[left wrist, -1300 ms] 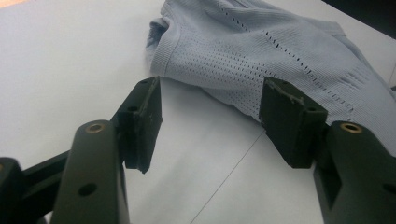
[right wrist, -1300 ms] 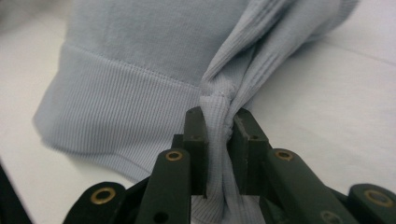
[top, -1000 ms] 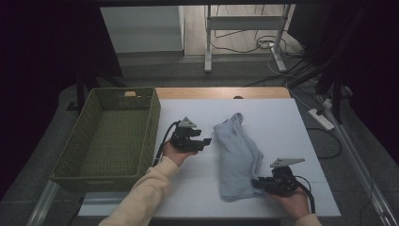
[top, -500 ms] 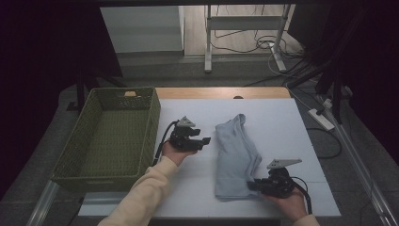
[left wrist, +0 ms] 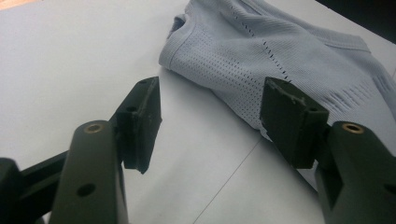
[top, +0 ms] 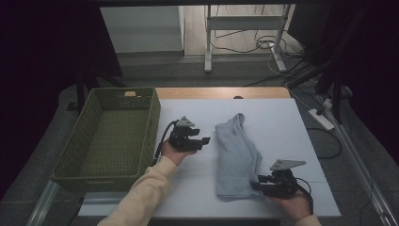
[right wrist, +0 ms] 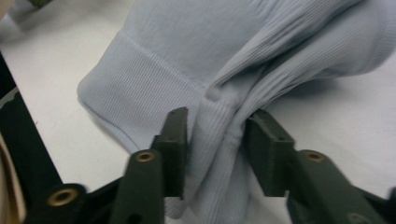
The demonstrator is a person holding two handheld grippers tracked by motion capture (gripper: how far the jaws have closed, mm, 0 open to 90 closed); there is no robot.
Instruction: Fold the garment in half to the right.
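Dim room with cables on the floor out back, and up front a white table [top: 282,127] with a green basket [top: 84,155] sitting at its left edge. From the high view, a pale blue knit garment [top: 237,155] lies mid-table, its long axis running near to far; the right gripper [top: 256,185] is right at the near right corner of it, while the left gripper [top: 206,140] hangs just left of the cloth, not touching. So the right hand is clearly the closer one, and the basket is off past the left hand. Left gripper view: jaws stand wide with nothing between them, and the garment [left wrist: 280,56] lies ahead and to the right, showing a perforated mesh pattern and a ribbed edge. Right gripper view: a bunched ribbed fold of the garment [right wrist: 219,126] sits between the jaws, which have just been opening, and the pads look like they've let off it, so the pinch seems loosened rather than tight.
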